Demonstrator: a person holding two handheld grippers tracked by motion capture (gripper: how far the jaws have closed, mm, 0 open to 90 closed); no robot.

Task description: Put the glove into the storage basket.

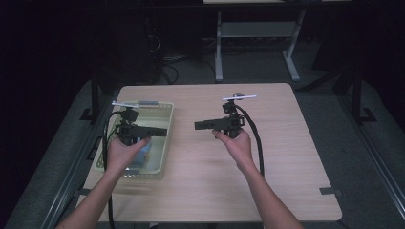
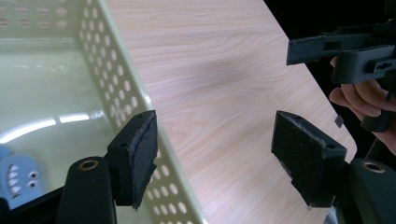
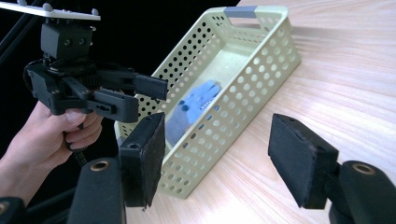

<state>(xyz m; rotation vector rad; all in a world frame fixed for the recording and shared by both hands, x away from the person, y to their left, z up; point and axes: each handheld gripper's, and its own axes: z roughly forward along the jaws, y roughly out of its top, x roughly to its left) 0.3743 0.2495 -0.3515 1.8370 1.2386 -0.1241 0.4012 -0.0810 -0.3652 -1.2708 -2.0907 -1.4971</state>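
Observation:
A pale green perforated basket (image 1: 168, 143) stands on the left of the wooden table (image 1: 286, 157). A blue soft item (image 1: 143, 150) with a shark-like face (image 2: 16, 179) lies on its floor. My left gripper (image 1: 165, 131) hovers over the basket, pointing right, jaws open and empty (image 2: 215, 121). My right gripper (image 1: 197, 125) is held above the table's middle, pointing left toward the basket, open with nothing between its pads (image 3: 217, 126). The two grippers face each other, a short gap apart. In the right gripper view the basket (image 3: 252, 65) holds the blue item (image 3: 196, 105) beside the left gripper (image 3: 152, 99).
Bare wood stretches to the right of the basket wall (image 2: 116, 79) up to the right gripper (image 2: 299, 49). Cables trail from both grippers toward the front edge. Beyond the table are a dark floor and a white desk frame (image 1: 219, 52).

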